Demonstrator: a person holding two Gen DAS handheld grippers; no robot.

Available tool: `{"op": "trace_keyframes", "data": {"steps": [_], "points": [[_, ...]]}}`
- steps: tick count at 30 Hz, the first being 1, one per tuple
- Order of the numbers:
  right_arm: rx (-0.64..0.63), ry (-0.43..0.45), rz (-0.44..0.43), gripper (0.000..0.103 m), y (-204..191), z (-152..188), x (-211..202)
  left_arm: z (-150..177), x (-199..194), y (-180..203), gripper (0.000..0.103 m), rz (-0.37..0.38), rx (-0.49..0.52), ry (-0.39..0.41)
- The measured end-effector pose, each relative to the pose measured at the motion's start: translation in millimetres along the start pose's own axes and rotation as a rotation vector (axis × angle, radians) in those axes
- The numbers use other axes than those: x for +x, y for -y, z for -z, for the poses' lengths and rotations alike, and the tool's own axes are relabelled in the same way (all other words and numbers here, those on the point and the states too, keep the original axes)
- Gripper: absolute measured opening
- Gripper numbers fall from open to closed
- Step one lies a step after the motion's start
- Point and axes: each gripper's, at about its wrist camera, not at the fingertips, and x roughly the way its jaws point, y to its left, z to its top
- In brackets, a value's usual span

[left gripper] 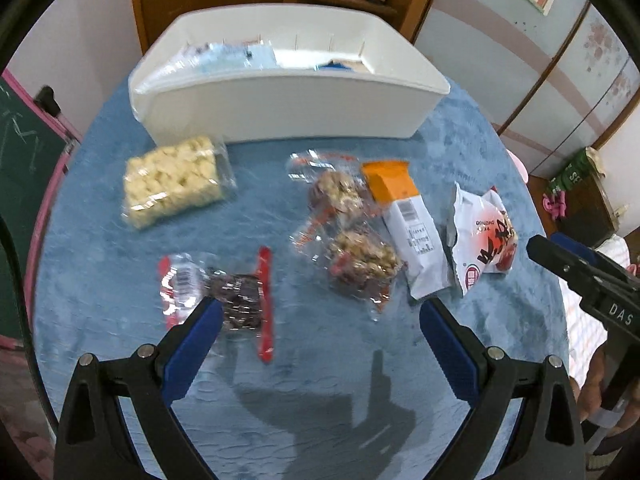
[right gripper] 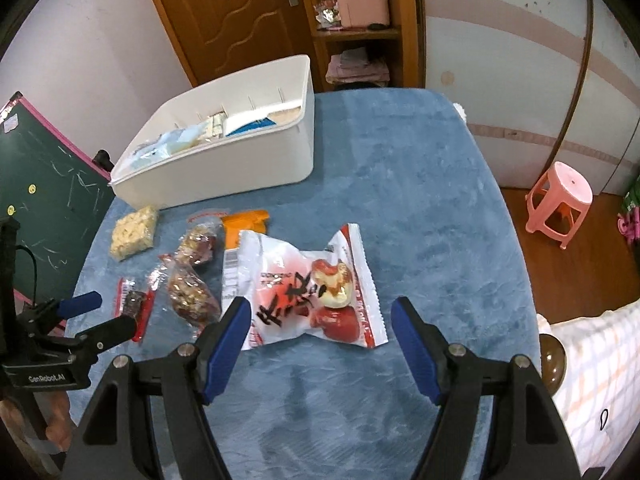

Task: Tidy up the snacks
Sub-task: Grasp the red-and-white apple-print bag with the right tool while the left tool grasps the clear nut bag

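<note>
- Blue plush cloth (right gripper: 420,200) covers the table, with the snacks loose on it and a white bin (left gripper: 288,108) at the far side.
- Left gripper (left gripper: 320,312) is spread wide, nothing between its blue fingers (left gripper: 200,336); it hangs low over the cloth.
- Its left finger overlaps the dark red-edged packet (left gripper: 236,296) in the view; whether they touch cannot be told.
- Right gripper (right gripper: 320,320) is also spread, empty, low over the cloth.
- White date pack (right gripper: 308,288) lies flat between and just ahead of the right fingers (right gripper: 228,344); its near left corner sits right by the left one.
- Orange-topped pack (left gripper: 408,232) lies just left of the date pack, edges overlapping.
- Two clear nut packs (left gripper: 352,236) lie beside that, one behind the other.
- Pale puffed bar (left gripper: 172,180) lies close to the bin's front wall.
- Bin already holds several flat packets (right gripper: 208,132), leaning in a row.
- Pink stool (right gripper: 560,204) stands on the floor, well apart.
</note>
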Motion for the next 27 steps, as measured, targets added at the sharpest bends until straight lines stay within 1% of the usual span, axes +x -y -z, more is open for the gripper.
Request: {"op": "trace_keyframes", "data": {"steps": [1, 3, 5, 8, 11, 14, 19, 20, 22, 23, 24, 27], "points": [[-0.001, -0.006, 0.0, 0.075, 1, 0, 4, 0, 4, 0, 0.099, 0.005, -0.009, -0.007], [-0.008, -0.004, 0.0, 0.091, 1, -2, 9, -1, 13, 2, 0.099, 0.01, -0.031, -0.022], [-0.017, -0.003, -0.017, 0.097, 2, -4, 16, -2, 21, 2, 0.099, 0.015, -0.054, -0.039], [-0.017, -0.007, -0.021, 0.097, 1, -8, 27, -4, 32, 2, 0.099, 0.026, -0.093, -0.064], [-0.023, -0.031, -0.017, 0.097, 1, -13, 42, -6, 40, 3, 0.099, 0.029, -0.117, -0.073], [-0.013, -0.098, -0.026, 0.097, 3, -13, 64, -7, 44, 7, 0.099, 0.007, -0.113, -0.064], [0.103, -0.147, -0.125, 0.097, 18, -8, 80, -16, 53, 14, 0.099, -0.03, -0.121, -0.053], [0.121, -0.141, -0.135, 0.096, 20, -7, 80, -17, 54, 15, 0.099, -0.038, -0.124, -0.053], [0.113, -0.128, -0.111, 0.086, 20, -5, 77, -18, 54, 18, 0.099, -0.044, -0.126, -0.058], [0.108, -0.12, -0.107, 0.078, 20, -5, 75, -19, 56, 21, 0.099, -0.043, -0.127, -0.06], [0.11, -0.117, -0.11, 0.074, 20, -4, 73, -21, 57, 23, 0.099, -0.035, -0.13, -0.064], [0.122, -0.106, -0.104, 0.073, 24, -2, 69, -23, 64, 33, 0.099, -0.028, -0.136, -0.082]]}}
